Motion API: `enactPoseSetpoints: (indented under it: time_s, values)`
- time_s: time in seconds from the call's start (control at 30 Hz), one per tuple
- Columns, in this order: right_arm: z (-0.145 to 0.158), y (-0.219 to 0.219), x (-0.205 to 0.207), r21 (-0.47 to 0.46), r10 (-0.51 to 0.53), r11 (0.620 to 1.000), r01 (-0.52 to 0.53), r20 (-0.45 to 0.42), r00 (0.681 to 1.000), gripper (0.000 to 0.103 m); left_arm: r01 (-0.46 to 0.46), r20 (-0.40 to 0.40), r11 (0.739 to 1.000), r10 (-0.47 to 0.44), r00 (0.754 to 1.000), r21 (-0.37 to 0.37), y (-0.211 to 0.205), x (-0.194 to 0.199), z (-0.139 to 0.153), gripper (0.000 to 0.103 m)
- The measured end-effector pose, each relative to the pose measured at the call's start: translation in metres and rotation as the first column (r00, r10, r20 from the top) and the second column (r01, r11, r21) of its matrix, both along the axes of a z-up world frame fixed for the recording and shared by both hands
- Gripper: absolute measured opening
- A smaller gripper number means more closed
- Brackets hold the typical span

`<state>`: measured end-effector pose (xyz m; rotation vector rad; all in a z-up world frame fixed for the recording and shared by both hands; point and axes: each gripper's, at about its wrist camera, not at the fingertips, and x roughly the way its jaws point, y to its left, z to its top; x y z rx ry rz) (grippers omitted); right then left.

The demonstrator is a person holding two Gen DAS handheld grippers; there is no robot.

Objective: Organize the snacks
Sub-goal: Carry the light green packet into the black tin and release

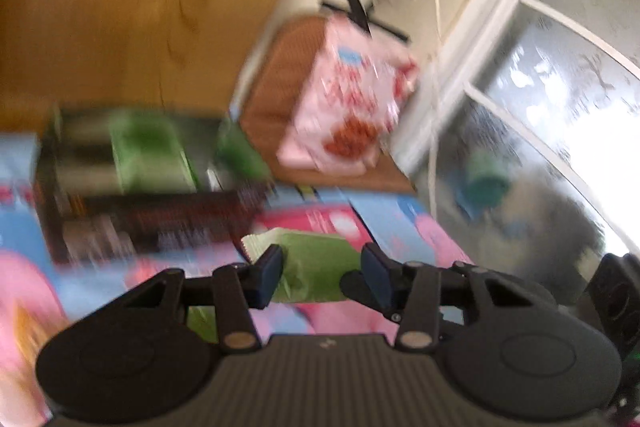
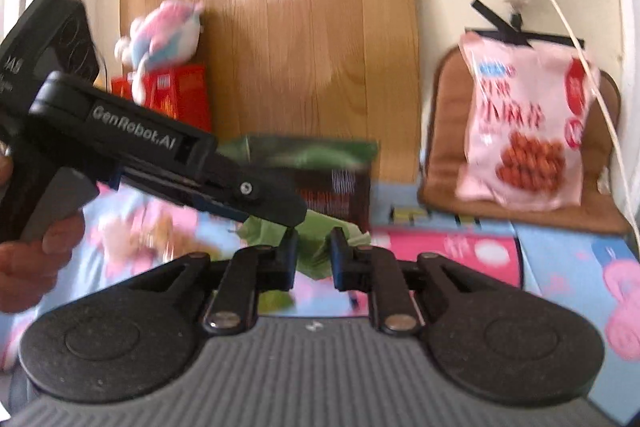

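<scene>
A light green snack packet (image 1: 316, 267) hangs above the cartoon-print mat (image 1: 404, 223), and my left gripper (image 1: 322, 267) is shut on it, a pad pressing on each side. In the right wrist view the same green packet (image 2: 314, 251) is pinched in my right gripper (image 2: 315, 253), whose jaws stand almost together. The left gripper (image 2: 294, 217) reaches in from the left, its tip on the packet just beyond my right fingers. Behind stands a dark box (image 1: 132, 179) holding more green packets (image 2: 304, 155). The left wrist view is blurred.
A pink snack bag (image 2: 520, 123) leans on a brown cushion (image 2: 440, 147) at the right, by the wall. A plush toy (image 2: 160, 35) and a red pack (image 2: 180, 95) sit against the wooden board (image 2: 312, 27). A white cable (image 2: 580, 39) hangs by the bag. A hand (image 2: 24, 259) holds the left gripper.
</scene>
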<state>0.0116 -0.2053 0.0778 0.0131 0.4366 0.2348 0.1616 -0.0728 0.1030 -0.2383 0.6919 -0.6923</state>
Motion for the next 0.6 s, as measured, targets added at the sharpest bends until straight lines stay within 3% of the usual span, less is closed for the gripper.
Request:
enactPoseSetpoints:
  time_s: [0.2, 0.3, 0.4, 0.47, 0.57, 0.6]
  values:
    - [0.026, 0.017, 0.081, -0.002, 0.034, 0.999, -0.034, 0.093, 0.995, 0.023, -0.197, 0.1, 0.98, 0.195, 0.976, 0.01, 0.019, 0.065, 0.026, 0.048]
    - [0.023, 0.02, 0.119, -0.007, 0.033, 0.999, -0.033, 0.059, 0.998, 0.026, -0.256, 0.055, 0.967, 0.256, 0.965, -0.015, 0.04, 0.071, 0.019, 0.048]
    - [0.016, -0.002, 0.113, 0.073, 0.036, 0.997, -0.038, 0.021, 0.999, 0.027, -0.228, 0.043, 0.973, 0.229, 0.972, -0.028, 0.053, 0.052, 0.003, 0.049]
    - [0.004, -0.017, 0.099, 0.112, 0.068, 0.992, -0.065, -0.023, 0.997, 0.035, -0.206, 0.008, 0.978, 0.207, 0.978, -0.031, 0.057, 0.04, -0.013, 0.049]
    - [-0.02, -0.022, 0.081, 0.086, 0.134, 0.988, -0.125, -0.106, 0.985, 0.045, -0.189, -0.061, 0.982, 0.188, 0.98, -0.023, 0.052, 0.034, -0.037, 0.049]
    - [-0.028, -0.019, 0.08, 0.053, 0.135, 0.99, -0.129, -0.132, 0.982, 0.051, -0.198, -0.084, 0.98, 0.197, 0.977, -0.001, 0.048, 0.035, -0.045, 0.055]
